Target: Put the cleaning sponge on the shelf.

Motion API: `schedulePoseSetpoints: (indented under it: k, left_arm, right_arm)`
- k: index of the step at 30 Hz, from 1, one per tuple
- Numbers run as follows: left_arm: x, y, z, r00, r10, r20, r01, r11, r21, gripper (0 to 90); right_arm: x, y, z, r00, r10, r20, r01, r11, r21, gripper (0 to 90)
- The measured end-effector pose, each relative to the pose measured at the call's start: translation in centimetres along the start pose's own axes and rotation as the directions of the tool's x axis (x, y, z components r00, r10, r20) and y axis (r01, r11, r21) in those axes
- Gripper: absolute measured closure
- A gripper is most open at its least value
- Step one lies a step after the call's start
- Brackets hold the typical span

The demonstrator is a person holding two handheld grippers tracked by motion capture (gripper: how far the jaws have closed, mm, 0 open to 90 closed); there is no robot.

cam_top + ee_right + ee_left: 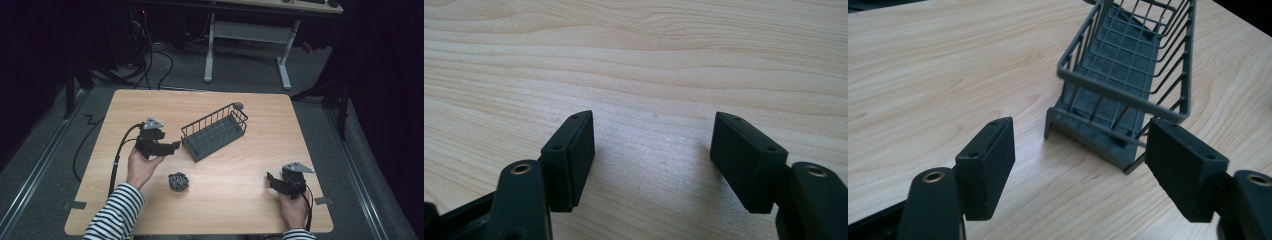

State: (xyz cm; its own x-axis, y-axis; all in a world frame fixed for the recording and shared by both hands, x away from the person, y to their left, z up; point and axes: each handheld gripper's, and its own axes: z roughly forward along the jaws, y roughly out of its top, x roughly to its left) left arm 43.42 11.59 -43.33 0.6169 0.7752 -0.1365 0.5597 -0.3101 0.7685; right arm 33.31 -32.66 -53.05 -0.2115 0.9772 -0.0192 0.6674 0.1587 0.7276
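Observation:
A grey wire basket [215, 131] lies slantwise on the middle of the wooden table [260, 165], and nothing shows inside it. My left gripper [171, 148] hovers just left of its near end, open with bare air between the jaws. In the left gripper view the basket [1128, 75] rises just beyond the open gripper [1088, 160]. A dark crumpled scouring ball [178, 181] rests on the table below that hand. At the table's front right my right gripper [270, 181] is held low, open over bare wood, as the right gripper view [654, 160] confirms.
A metal-legged desk [250, 35] stands on the floor beyond the table, with cables [150, 65] trailing at the back left. Black cables [117, 160] run from each gripper off the table's front.

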Motion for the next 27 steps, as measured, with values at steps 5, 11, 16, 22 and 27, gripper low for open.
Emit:
schedulePoseSetpoints:
  k: [5, 11, 16, 22, 27]
  left_arm:
    - [-0.5, 1.1, 0.6, 0.9999, 0.012, -0.001, -0.012, 0.9999, -0.004, 29.0]
    - [-0.7, 2.9, 1.6, 0.9994, 0.028, -0.019, -0.028, 0.9996, 0.007, 29.2]
    - [-0.6, 4.3, 2.8, 0.9986, 0.033, -0.042, -0.032, 0.9991, 0.027, 29.3]
    - [-0.3, 4.9, 4.4, 0.997, 0.034, -0.07, -0.029, 0.9973, 0.067, 29.8]
    - [0.2, 5.1, 5.4, 0.9953, 0.025, -0.093, -0.017, 0.9962, 0.086, 33.8]
  right_arm:
    - [0.0, 0.0, 0.0, 1.0, -0.001, -0.001, 0.001, 1.0, 0.001, 34.5]
    - [0.0, 0.0, 0.0, 1.0, -0.001, -0.002, 0.001, 1.0, 0.001, 34.5]
    - [0.0, 0.0, 0.0, 1.0, -0.003, -0.003, 0.003, 1.0, 0.001, 34.4]
    - [0.0, 0.0, 0.0, 1.0, -0.003, -0.004, 0.003, 1.0, 0.001, 34.5]
    - [0.0, 0.0, 0.0, 1.0, -0.004, -0.004, 0.004, 1.0, 0.001, 34.5]
